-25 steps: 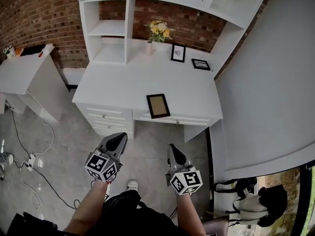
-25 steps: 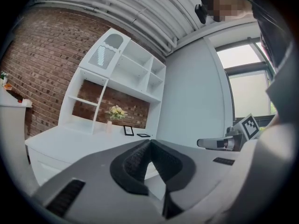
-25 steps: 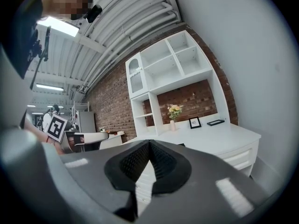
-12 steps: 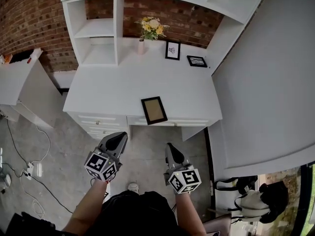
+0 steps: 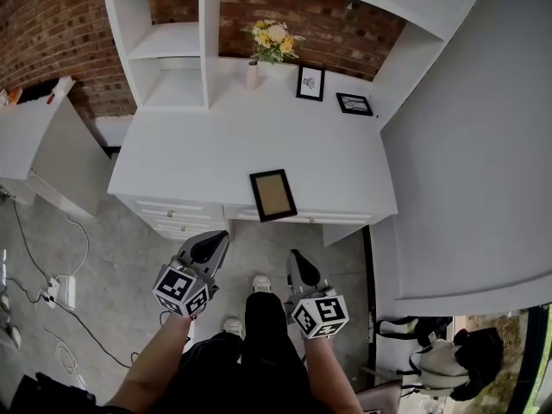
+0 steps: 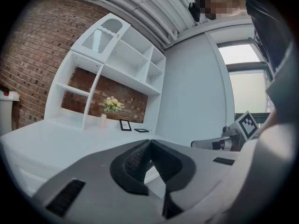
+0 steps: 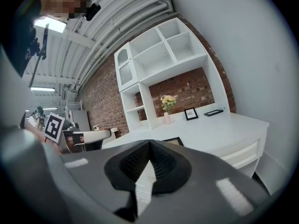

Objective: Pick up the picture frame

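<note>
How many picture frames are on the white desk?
3. A large frame lies flat near the desk's front edge; a small frame stands beside the flower vase; a third frame lies back right. None seems hidden.

A white desk stands against a red brick wall, with drawers along its near edge and an open white shelf unit rising at its far side. A pale vase of yellow flowers stands far on the desktop. Right of it a small framed print stands upright, and further right a small black frame lies flat. A white side table stands at left, with cables and a power strip on the grey floor nearby.
</note>
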The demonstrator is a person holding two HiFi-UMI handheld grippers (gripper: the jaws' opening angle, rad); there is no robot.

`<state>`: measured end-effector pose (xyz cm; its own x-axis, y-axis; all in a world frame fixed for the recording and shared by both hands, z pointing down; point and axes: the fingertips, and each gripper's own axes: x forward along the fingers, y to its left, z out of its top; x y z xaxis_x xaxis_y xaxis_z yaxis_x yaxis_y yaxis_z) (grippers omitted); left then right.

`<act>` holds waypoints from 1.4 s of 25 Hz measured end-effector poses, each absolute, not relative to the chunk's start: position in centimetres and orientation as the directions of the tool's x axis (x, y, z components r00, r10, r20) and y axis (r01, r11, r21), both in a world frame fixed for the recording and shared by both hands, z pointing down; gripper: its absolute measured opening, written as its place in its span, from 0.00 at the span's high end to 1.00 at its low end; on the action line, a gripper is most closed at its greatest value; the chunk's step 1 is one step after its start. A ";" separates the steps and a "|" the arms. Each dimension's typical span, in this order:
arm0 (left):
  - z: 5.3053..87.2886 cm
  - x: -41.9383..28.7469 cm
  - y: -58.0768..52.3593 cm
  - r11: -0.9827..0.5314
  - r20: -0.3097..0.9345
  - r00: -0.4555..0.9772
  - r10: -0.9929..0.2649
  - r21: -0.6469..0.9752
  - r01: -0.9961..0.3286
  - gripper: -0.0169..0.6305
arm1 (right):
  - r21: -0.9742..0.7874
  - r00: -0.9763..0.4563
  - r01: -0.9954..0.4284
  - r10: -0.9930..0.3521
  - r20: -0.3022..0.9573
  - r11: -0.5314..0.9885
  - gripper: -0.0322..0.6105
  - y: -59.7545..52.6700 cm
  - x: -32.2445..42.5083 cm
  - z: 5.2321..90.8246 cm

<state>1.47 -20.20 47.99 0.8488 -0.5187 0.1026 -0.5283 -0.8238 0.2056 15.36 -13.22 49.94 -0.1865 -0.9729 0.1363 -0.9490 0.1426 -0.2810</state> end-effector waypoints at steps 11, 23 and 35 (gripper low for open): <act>50.9 2.2 -23.2 -0.761 0.127 0.798 -0.590 0.244 -0.601 0.96 | -0.303 -0.257 -0.935 -0.941 0.221 0.185 0.95 -17.4 15.4 53.3; 54.5 3.5 -25.3 -0.712 0.168 0.764 -0.623 0.285 -0.642 0.96 | -0.471 -0.283 -0.873 -0.921 0.267 0.131 0.95 -19.9 16.0 57.9; 57.3 4.0 -25.7 -0.681 0.225 0.749 -0.623 0.314 -0.662 0.96 | -0.766 -0.313 -0.642 -0.920 0.237 0.021 0.69 -22.6 15.5 60.5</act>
<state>3.96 -25.65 57.31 0.7487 -0.6235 0.2252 -0.6615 -0.6810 0.3141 15.47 -22.64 60.47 -0.3133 -0.9195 0.2372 -0.6420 0.0211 -0.7664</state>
